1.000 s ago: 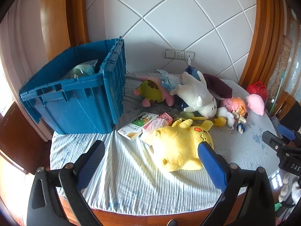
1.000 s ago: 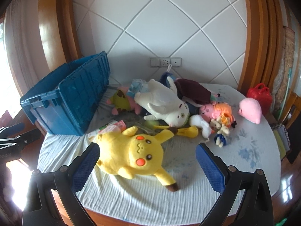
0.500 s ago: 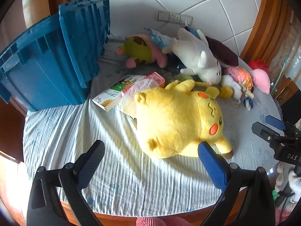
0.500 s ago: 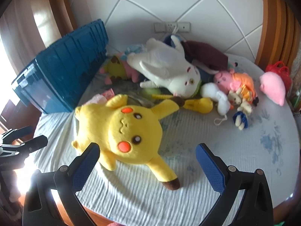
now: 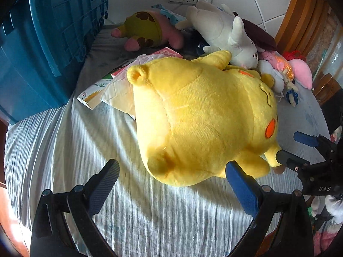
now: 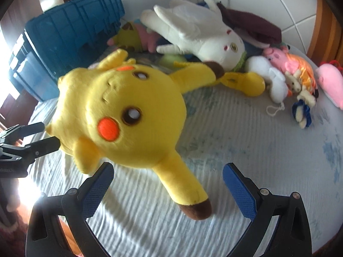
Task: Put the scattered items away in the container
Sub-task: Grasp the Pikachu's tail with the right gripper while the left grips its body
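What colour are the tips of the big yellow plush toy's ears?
Dark brown, clearest in the right wrist view on the yellow plush toy, at the near ear tip.

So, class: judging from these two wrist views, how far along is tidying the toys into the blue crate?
Done: nothing visibly; the blue crate's inside is hidden.
In hand: nothing gripped. The left gripper and right gripper are both open around the yellow Pikachu plush, on the tablecloth.
Left: Pikachu, the white plush, the pink doll, the booklet, and small toys.
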The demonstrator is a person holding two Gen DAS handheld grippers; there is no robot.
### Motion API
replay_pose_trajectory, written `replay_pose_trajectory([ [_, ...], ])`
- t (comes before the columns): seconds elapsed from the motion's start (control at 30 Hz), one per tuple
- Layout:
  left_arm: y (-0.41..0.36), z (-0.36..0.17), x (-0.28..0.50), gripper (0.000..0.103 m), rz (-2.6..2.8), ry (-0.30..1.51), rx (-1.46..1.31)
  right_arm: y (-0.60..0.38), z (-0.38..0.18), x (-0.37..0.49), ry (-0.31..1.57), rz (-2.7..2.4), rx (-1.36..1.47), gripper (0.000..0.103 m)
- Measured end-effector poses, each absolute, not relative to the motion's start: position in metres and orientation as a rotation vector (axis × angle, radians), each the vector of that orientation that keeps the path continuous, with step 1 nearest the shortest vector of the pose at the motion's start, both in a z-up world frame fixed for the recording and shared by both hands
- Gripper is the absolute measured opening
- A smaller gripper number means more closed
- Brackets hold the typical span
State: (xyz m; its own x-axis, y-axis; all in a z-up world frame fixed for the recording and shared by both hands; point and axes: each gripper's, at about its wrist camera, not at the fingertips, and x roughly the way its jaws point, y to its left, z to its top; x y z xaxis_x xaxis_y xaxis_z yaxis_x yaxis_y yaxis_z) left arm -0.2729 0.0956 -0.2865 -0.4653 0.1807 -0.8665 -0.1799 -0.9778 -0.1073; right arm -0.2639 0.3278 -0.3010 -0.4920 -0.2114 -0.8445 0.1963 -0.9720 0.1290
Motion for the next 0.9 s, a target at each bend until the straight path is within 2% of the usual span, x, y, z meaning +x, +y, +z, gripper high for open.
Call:
replay_pose_trajectory([
  [0.43,0.091,-0.293,-0.283,0.103,2.498,-0.093,-1.388,0.324,-0.355,-0.286,0.052,-2.498,1.442,0.101],
  [0.6,0.085,-0.295,-0.294,0.103,2.486,-0.150,-1.380,0.320,-0.364,-0.290,0.071,-2.471,1.422,0.076],
  [0.7,0.082,-0.298,-0.303,0.103,2.477,-0.190,-1.380,0.317,-0.366,-0.292,0.099,-2.478,1.413,0.073],
  [0.83,0.081,-0.306,-0.312,0.103,2.422,-0.271,-1.347,0.321,-0.368,-0.295,0.134,-2.546,1.368,0.077],
  [0.9,0.085,-0.309,-0.315,0.103,2.392,-0.295,-1.328,0.324,-0.370,-0.298,0.169,-2.583,1.350,0.098],
])
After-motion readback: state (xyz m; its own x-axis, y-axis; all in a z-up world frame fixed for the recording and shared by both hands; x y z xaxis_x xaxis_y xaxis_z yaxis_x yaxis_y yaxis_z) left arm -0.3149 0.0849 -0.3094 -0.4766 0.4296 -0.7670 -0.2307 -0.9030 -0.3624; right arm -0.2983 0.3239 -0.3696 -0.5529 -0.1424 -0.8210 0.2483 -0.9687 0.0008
